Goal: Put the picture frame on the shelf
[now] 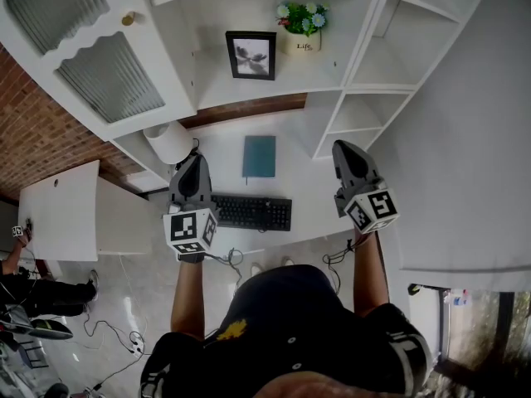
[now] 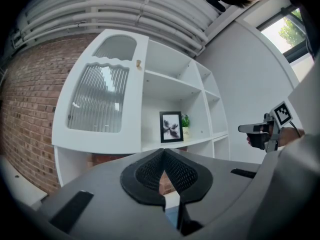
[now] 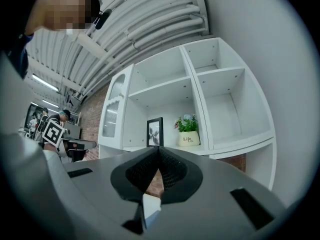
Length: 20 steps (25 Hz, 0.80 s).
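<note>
Status check, left to right.

- Ribbed-glass cabinet door [image 1: 99, 65]: hangs at the far left of the white shelf unit. Not part of the task.
- Left claw [image 1: 195, 157]: held level over the near edge of the worktop [image 1: 309, 181], well apart from the shelf [image 1: 249, 91]. In the left gripper view its jaws are pressed together at the tips with nothing between them.
- Keyboard [image 1: 251, 212] and teal notebook [image 1: 259, 156]: lie on the worktop between the two claws.
- Picture frame [image 1: 250, 55]: stands upright on the shelf, face outward, just beside a potted plant [image 1: 303, 25] on its right. Neither claw touches it. Whether its back leans on the rear wall cannot be told.
- Right claw [image 1: 343, 148]: also above the worktop, pointing towards the shelf and well short of it. In the right gripper view the jaws are pressed together and empty.

Judgement: placement looks done. The frame rests unsupported on the shelf and both claws are clear of it. Nothing visibly remains, unless the frame should sit squarer, which these views do not suggest.
</note>
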Tool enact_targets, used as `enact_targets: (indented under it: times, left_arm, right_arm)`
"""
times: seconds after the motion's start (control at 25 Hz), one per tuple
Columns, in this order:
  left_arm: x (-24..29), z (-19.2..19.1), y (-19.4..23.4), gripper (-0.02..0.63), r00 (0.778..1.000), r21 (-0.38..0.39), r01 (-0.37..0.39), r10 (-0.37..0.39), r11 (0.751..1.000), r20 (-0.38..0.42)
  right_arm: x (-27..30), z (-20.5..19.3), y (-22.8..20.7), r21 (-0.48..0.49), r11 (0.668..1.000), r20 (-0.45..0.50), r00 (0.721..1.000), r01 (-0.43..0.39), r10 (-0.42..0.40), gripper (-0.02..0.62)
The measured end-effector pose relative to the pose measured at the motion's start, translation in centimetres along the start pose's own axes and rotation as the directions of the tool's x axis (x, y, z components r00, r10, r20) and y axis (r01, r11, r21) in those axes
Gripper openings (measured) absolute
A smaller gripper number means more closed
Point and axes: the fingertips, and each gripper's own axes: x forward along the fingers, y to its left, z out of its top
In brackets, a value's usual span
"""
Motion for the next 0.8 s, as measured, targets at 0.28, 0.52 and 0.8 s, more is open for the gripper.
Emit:
enact_targets:
  times: [0.28,0.52,0.8]
  left_arm:
    - [-0.3,-0.43,-0.06,0.018,1.0,0.002,0.002,-0.002,1.0,-0.008]
    - [-0.56,-0.49,0.16,0.018,1.0,-0.002,-0.005,0.005,1.0,-0.01]
    - [-0.76,-0.69,0.23,0.018,1.0,-0.004,-0.005,0.005,1.0,-0.011]
  right_arm:
    - [-0.61,-0.57,-0.06,-0.008,1.0,-0.017,1.0,0.007,-0.007,0.006]
    - [-0.67,-0.42,0.09,-0.014,1.0,-0.017,1.0,0.002,-0.002,0.006]
    - [-0.72,-0.59,0.55,-0.017,1.0,-0.02,1.0,-0.004,0.003,0.006]
